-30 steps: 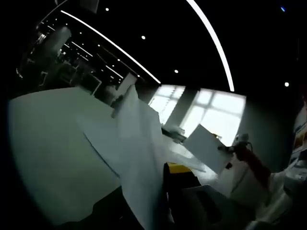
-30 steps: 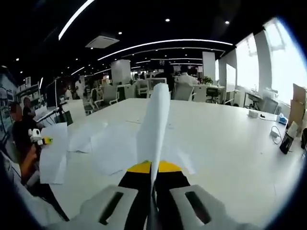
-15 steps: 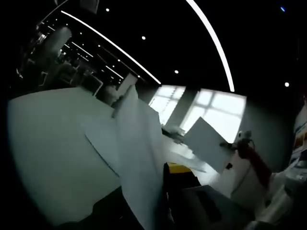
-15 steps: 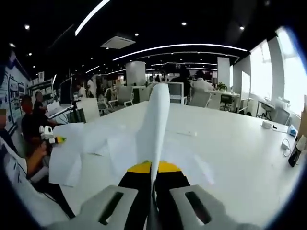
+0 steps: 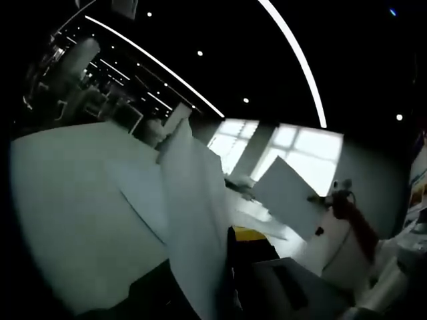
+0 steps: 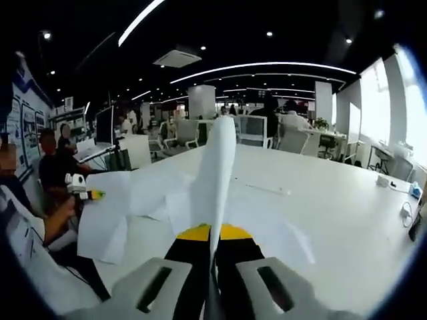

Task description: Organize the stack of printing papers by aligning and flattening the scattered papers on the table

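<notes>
1. While both grippers are up off the table (image 6: pixel 347 220), each is clamped on a sheet: right gripper (image 6: pixel 212 250) has its jaws closed on the bottom edge of a paper sheet (image 6: pixel 217 180) standing edge-on & curling over at the top; left gripper (image 5: pixel 223 267) is pinched on a second sheet (image 5: pixel 193 220) that rises along its jaws.
2. Other gripper w/ its sheet also shows at the side of each view: right-hand one at (image 5: pixel 337 200) in the left gripper view, left-hand one at (image 6: pixel 80 190) in the right gripper view.
3. Rest of the loose papers (image 6: pixel 267 227) lie fanned & overlapping on the white table, below and just beyond the held sheets.
4. Handling, prob.: v. light, thin, floppy; bends under own weight, creases easily, sheets slide on each other. Best grip is at an edge or corner, gentle pinch, lower flat & square up edges.
5. Labels/writing: none readable; sheets look blank.
</notes>
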